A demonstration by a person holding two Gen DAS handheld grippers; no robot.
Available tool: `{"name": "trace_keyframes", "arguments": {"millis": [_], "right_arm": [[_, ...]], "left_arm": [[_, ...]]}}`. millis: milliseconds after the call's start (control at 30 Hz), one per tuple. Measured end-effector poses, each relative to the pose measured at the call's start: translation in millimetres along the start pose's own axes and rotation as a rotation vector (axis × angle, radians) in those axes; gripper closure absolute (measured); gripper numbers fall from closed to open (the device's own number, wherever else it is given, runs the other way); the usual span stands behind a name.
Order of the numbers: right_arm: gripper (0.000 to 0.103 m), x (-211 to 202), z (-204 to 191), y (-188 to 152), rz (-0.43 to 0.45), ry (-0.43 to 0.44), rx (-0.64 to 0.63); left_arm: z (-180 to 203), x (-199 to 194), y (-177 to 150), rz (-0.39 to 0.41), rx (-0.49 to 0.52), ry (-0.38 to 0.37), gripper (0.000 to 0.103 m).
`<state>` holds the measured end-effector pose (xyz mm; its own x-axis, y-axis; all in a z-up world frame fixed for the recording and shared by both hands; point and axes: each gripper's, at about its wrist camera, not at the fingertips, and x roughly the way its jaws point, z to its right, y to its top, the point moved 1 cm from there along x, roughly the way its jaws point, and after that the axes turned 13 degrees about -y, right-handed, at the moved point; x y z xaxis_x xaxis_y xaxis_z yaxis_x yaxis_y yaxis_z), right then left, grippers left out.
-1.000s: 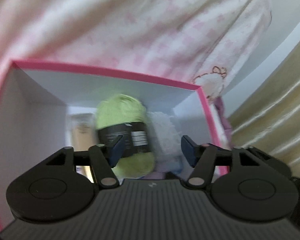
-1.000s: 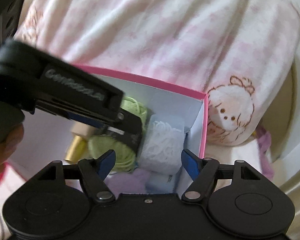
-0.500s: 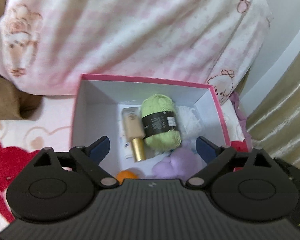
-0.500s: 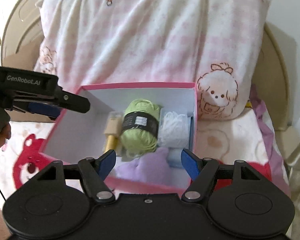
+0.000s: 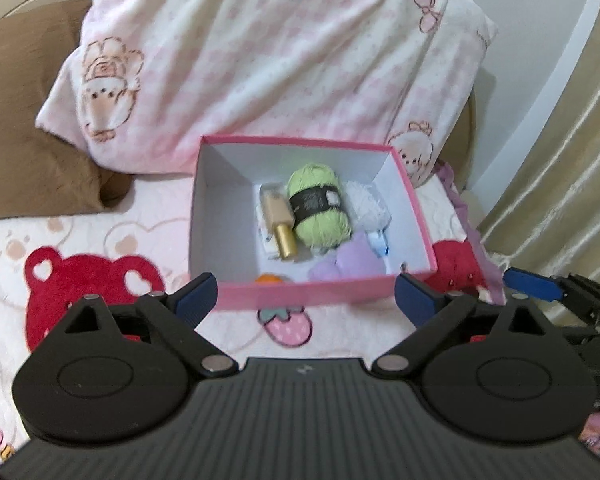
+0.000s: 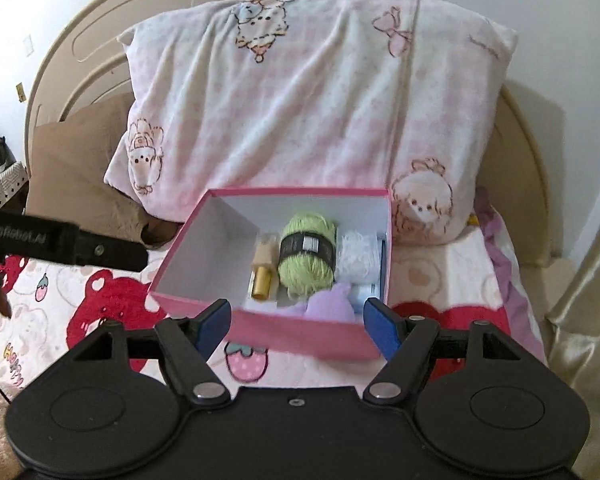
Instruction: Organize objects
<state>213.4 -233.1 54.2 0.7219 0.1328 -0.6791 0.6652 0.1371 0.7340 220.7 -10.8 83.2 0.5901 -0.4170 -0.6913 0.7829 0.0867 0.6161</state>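
A pink box [image 5: 300,294] [image 6: 300,330] with a white inside stands on the bed. In it lie a green yarn ball [image 5: 318,210] [image 6: 306,254] with a black band, a beige bottle [image 5: 276,220] [image 6: 262,266] with a gold cap, a white fluffy item [image 5: 370,204] [image 6: 358,258], a lilac soft item [image 5: 352,262] [image 6: 332,304] and a small orange thing [image 5: 270,279]. My left gripper [image 5: 306,300] is open and empty in front of the box. My right gripper [image 6: 298,326] is open and empty, also before the box.
A pink-checked pillow [image 5: 268,64] [image 6: 316,112] leans behind the box. A brown cushion [image 5: 24,128] lies at the left. The bedsheet [image 5: 92,248] has red bear prints. A gold curtain [image 5: 560,160] hangs at the right. The left gripper's body [image 6: 60,244] shows at the left.
Both grippers have pulled back out of the box and away from it. The left gripper's jaws have opened wider. The green yarn ball now lies in the box.
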Motion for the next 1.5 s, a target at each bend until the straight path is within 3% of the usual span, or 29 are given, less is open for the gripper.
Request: {"name": "trace_keyframes", "arguments": {"millis": [200, 467, 700, 800, 1033, 1500], "right_arm": [[0.025, -20.1, -2.3, -16.7, -0.003, -0.025, 0.019], [0.025, -27.0, -12.4, -34.2, -0.028, -0.057, 0.013], [0.022, -26.9, -13.3, -38.3, -0.044, -0.075, 0.033], [0.021, -27.1, -14.2, -41.0, -0.029, -0.122, 0.031], [0.021, -26.2, -11.6, -46.2, -0.053, -0.128, 0.059], [0.009, -27.4, -8.9, -52.3, -0.118, -0.207, 0.086]], "left_arm": [[6.3, -11.5, -33.4, 0.012, 0.026, 0.063, 0.007], [11.1, -14.0, -62.2, 0.009, 0.026, 0.094, 0.007], [3.1, -11.9, -74.0, 0.004, -0.012, 0.135, 0.004], [4.8, -12.5, -79.4, -0.009, 0.004, 0.133, 0.004], [9.3, -15.7, -85.5, -0.002, 0.012, 0.163, 0.004], [6.6, -5.3, -92.5, -0.041, -0.001, 0.183, 0.004]]}}
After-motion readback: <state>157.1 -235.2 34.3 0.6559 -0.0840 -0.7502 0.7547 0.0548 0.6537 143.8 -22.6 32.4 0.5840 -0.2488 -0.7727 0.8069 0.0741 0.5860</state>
